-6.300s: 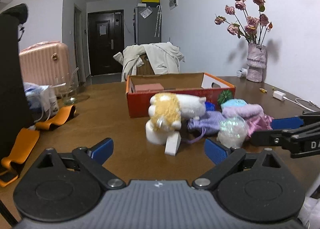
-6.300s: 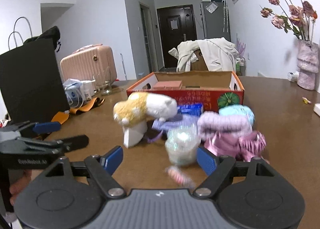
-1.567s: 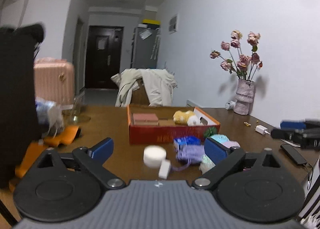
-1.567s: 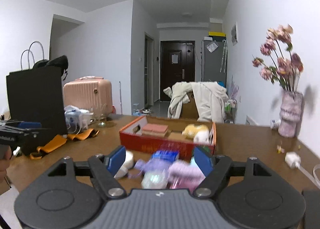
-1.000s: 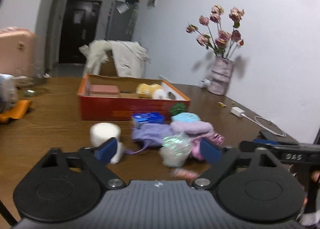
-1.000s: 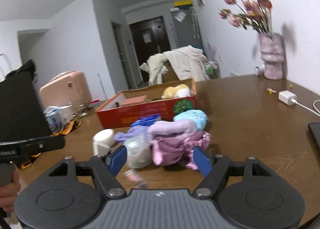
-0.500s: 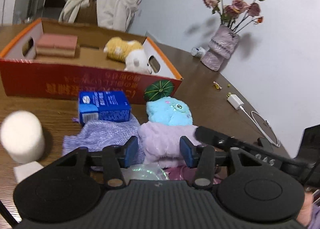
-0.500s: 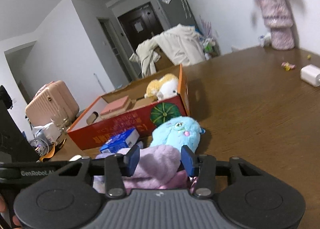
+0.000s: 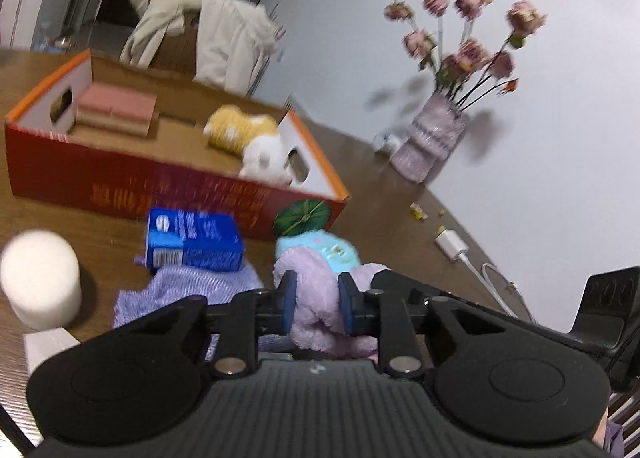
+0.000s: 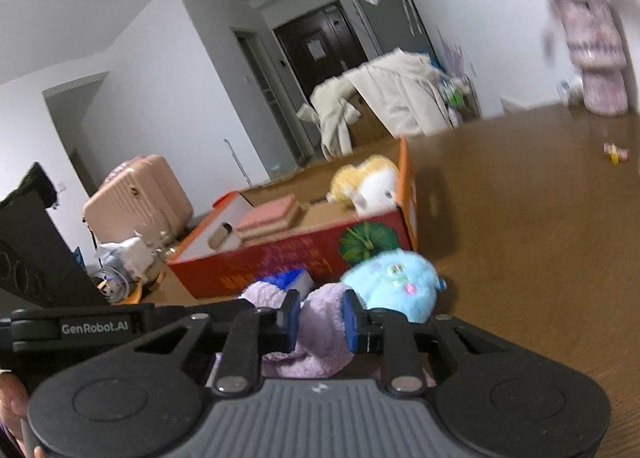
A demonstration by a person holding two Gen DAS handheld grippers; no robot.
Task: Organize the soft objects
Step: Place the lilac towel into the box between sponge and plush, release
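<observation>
A fluffy lilac plush point(image 9: 316, 298) lies on the brown table in front of the red cardboard box point(image 9: 120, 186). My left gripper point(image 9: 317, 306) is shut on one end of it. My right gripper point(image 10: 320, 318) is shut on the same lilac plush point(image 10: 320, 326) from the other side. A light blue plush point(image 10: 392, 282) lies just behind it, also seen in the left wrist view point(image 9: 328, 248). A yellow and white plush point(image 9: 248, 138) lies inside the box, at its right end. A purple knitted cloth point(image 9: 184, 286) lies left of the lilac plush.
A blue carton point(image 9: 192, 242) lies on the purple cloth. A white cylinder point(image 9: 40, 278) stands at the left. A pink block point(image 9: 116, 108) is in the box. A vase with dried roses point(image 9: 432, 142) and a charger with cable point(image 9: 452, 248) are at the right.
Both grippers have closed from half open onto the lilac plush and moved closer to it. Earlier, the yellow and white plush went from the table into the box.
</observation>
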